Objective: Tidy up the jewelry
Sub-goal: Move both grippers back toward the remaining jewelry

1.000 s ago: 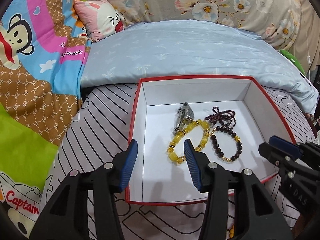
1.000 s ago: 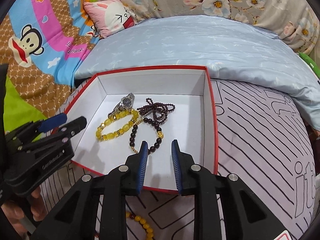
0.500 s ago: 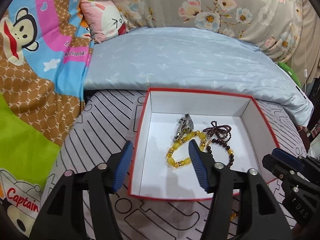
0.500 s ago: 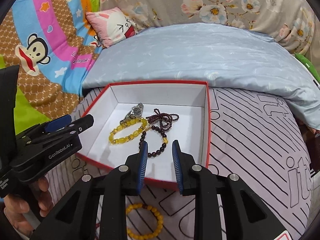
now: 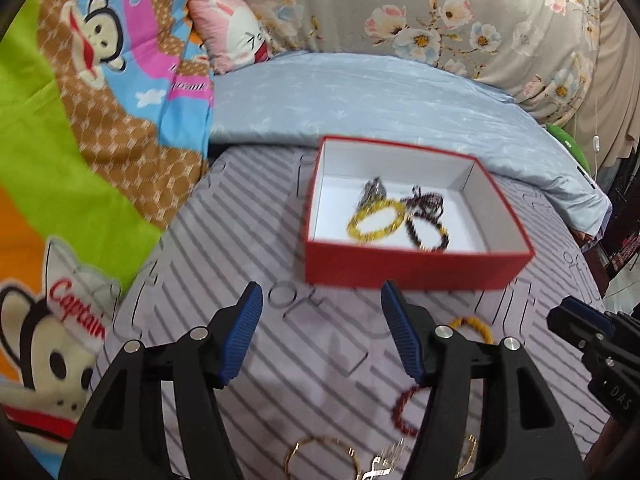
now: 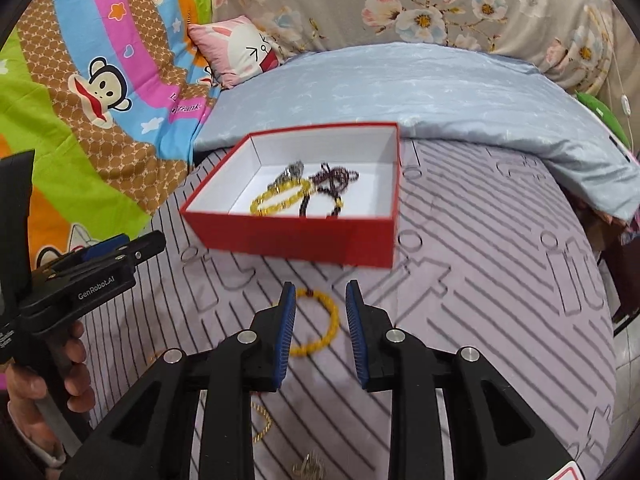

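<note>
A red box (image 5: 416,268) (image 6: 296,240) with a white inside holds a watch (image 5: 373,191), a yellow bead bracelet (image 5: 376,221) (image 6: 280,198) and dark bead strands (image 5: 427,224) (image 6: 328,184). On the striped mat in front of it lie a yellow bead bracelet (image 6: 320,322) (image 5: 472,326), a dark red bead bracelet (image 5: 402,412) and thin gold pieces (image 5: 320,460) (image 6: 262,420). My left gripper (image 5: 322,330) is open and empty above the mat, short of the box. My right gripper (image 6: 320,328) is open and empty, its fingers either side of the loose yellow bracelet.
The mat lies on a bed with a pale blue quilt (image 5: 360,104) behind the box, a cartoon monkey blanket (image 5: 80,140) on the left, a pink pillow (image 6: 240,48) and a floral cover (image 6: 440,4). The bed's edge drops off on the right (image 6: 612,280).
Both grippers have drawn back from over the box toward me and lower, so the box's red front wall and the loose jewelry on the mat now show. Both stay open and empty.
</note>
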`<state>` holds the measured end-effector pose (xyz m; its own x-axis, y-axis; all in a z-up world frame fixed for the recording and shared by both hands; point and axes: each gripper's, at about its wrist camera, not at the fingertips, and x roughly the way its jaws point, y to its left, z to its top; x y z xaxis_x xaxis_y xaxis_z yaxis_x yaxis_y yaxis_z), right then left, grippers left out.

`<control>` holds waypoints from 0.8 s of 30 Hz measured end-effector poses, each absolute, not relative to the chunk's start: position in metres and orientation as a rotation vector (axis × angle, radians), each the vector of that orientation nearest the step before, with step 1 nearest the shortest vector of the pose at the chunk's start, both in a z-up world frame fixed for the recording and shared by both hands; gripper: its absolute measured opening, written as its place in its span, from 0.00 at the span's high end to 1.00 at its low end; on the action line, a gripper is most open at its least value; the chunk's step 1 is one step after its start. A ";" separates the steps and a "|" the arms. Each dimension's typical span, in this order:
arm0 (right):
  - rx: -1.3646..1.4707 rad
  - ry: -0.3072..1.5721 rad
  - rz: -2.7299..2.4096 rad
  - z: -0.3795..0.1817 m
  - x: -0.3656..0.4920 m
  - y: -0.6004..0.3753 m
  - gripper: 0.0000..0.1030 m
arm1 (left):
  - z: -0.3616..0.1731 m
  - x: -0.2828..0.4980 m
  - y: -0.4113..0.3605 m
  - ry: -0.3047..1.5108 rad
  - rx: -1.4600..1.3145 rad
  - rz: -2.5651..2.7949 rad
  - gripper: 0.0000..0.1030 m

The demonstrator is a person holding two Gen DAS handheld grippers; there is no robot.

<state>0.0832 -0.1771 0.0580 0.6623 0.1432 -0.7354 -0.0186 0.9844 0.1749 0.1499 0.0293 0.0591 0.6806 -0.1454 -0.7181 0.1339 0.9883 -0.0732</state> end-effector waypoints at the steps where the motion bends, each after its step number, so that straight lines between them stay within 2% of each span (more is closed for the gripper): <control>1: 0.165 0.850 0.092 0.056 0.078 -0.178 0.77 | 0.055 0.144 0.033 0.818 -0.020 -0.151 0.42; 18: 0.161 0.920 0.084 0.021 0.017 -0.166 0.76 | 0.006 0.066 0.067 0.936 -0.037 -0.150 0.42; 19: 0.160 0.922 0.087 0.020 0.016 -0.165 0.76 | 0.005 0.063 0.065 0.938 -0.044 -0.158 0.41; 21: 0.157 0.924 0.091 0.020 0.015 -0.163 0.76 | 0.004 0.059 0.061 0.935 -0.037 -0.164 0.29; 24: 0.152 0.922 0.093 0.021 0.015 -0.162 0.76 | 0.004 0.057 0.049 0.921 -0.005 -0.173 0.28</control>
